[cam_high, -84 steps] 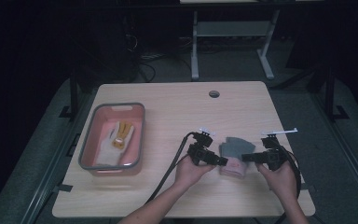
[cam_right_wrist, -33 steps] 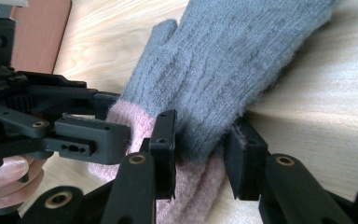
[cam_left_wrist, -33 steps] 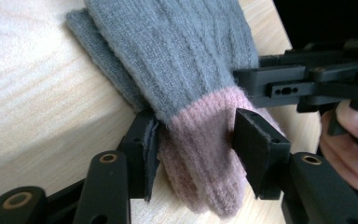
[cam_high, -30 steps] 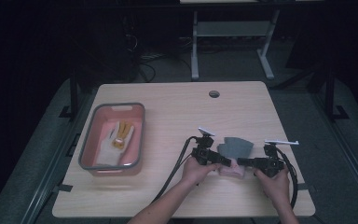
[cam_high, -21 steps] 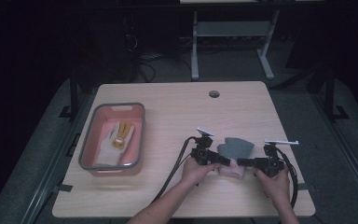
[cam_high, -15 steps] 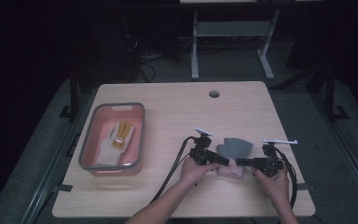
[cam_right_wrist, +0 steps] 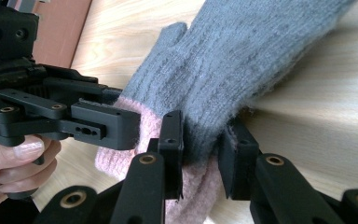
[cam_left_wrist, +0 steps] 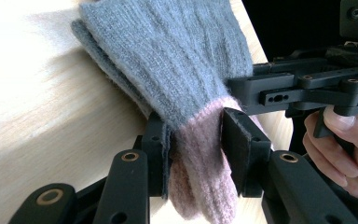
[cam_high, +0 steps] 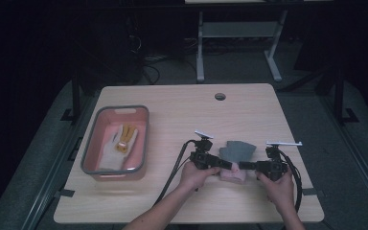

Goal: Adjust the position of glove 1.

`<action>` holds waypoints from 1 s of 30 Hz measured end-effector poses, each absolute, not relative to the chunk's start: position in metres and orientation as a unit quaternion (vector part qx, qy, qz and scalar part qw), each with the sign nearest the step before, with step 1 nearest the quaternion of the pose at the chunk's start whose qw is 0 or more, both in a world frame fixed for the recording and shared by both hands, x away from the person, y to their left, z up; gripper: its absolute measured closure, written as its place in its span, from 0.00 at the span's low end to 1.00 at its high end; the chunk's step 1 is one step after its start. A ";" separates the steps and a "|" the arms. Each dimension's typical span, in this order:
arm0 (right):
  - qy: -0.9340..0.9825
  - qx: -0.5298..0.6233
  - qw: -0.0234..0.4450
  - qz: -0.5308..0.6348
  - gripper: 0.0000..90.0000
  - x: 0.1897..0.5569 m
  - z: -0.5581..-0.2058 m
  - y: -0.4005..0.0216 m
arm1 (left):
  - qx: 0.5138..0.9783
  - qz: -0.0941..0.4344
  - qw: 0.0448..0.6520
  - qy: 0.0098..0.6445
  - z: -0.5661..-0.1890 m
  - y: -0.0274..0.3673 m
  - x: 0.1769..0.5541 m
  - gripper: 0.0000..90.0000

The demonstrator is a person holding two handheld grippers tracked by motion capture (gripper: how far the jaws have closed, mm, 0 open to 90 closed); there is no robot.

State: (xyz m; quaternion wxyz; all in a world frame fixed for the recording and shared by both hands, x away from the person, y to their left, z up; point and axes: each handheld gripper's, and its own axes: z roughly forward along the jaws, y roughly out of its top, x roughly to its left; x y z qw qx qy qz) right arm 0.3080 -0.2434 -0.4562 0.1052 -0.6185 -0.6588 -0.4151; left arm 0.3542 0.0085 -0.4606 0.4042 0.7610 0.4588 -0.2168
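Note:
A grey knitted mitten (cam_high: 238, 149) with a pink cuff (cam_high: 232, 175) lies at the front right of the wooden table (cam_high: 182, 115). My left gripper (cam_high: 227, 166) comes at the cuff from the left and my right gripper (cam_high: 244, 166) from the right. In the left gripper view, the left gripper (cam_left_wrist: 196, 135) pinches the fabric where grey meets pink, its pads (cam_left_wrist: 235, 140) pressing into the wool. The right gripper (cam_right_wrist: 203, 135) clamps the same band from the opposite side. Both pairs of jaws have just been closing on the mitten. A hand (cam_left_wrist: 335, 140) holds the right gripper.
A pink basin with a grey rim (cam_high: 88, 153) stands at the left, holding a white glove and a yellow one (cam_high: 124, 136). A round cable hole (cam_high: 220, 96) sits near the table's far edge. Cables trail from both grippers toward the front edge.
Both grippers have drawn in toward each other and closed on the mitten's cuff. The pink cuff now shows bunched between them. The hands have barely shifted.

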 end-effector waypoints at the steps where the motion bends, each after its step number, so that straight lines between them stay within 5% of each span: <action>1: -0.659 -0.618 0.104 -0.416 0.81 0.308 -0.456 -0.242 | 0.760 -0.217 0.406 0.458 -0.460 0.010 0.354 0.70; 30: -0.688 -0.578 0.097 -0.428 0.81 0.326 -0.417 -0.196 | 0.760 -0.183 0.431 0.451 -0.420 0.061 0.359 0.76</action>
